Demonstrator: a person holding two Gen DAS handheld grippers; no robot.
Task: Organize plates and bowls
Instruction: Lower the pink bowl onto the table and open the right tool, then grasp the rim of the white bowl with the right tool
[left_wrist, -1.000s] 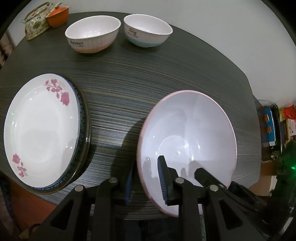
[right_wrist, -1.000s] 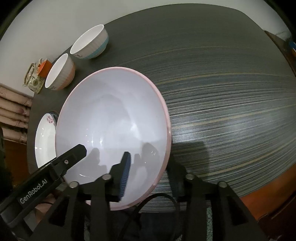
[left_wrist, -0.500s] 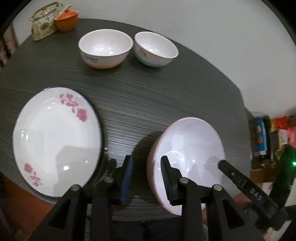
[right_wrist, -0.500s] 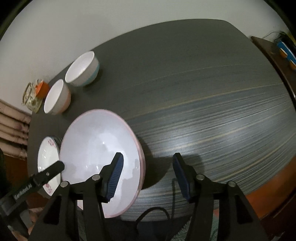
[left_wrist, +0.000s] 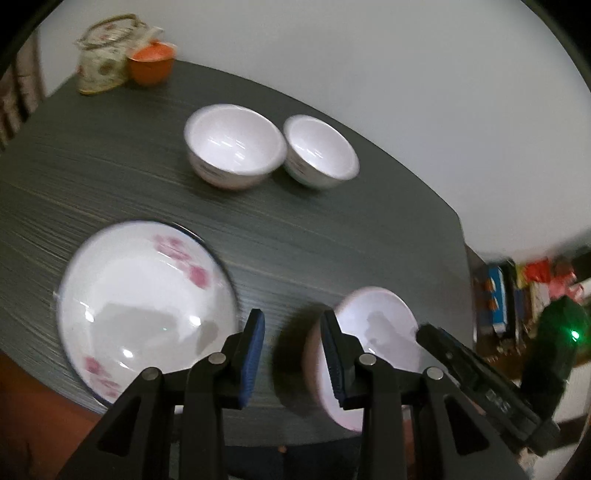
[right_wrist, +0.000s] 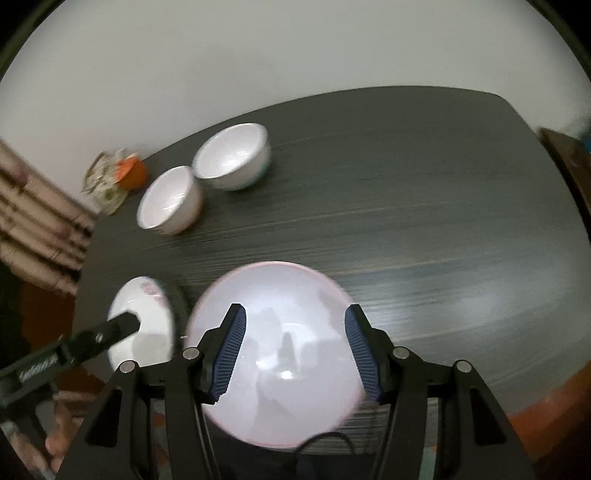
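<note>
- Left wrist view: the dark striped bench carries 2 small white bowls side by side at 12 o'clock, touching or nearly so. A patterned teapot and an orange pot stand at 11 o'clock by the far corner.
- A flowered plate sits at 9 o'clock on a dark-rimmed plate whose edge just shows, close to the near bench edge.
- The pink-rimmed bowl rests at 4 o'clock by the near edge, partly hidden behind the right finger of the left claw.
- The left claw points steeply down, its jaws parted and empty over bare bench between plate and bowl; they opened a little earlier in the last second. The other tool's black finger crosses at 4 o'clock over the bowl.
- Open bench lies between the plate stack and the small bowls; clutter stands beyond the right edge at 3 o'clock.
- Right wrist view: the pink-rimmed bowl fills the centre, upright on the bench, right below the right claw.
- The right claw hangs over the bowl, pointing steeply down, jaws apart and holding nothing; they too widened earlier in that second.
- The plate lies at 9 o'clock under the left tool's finger; a hand shows at 8 o'clock.
- The whole right half of the bench is free, out to its rounded edge.
</note>
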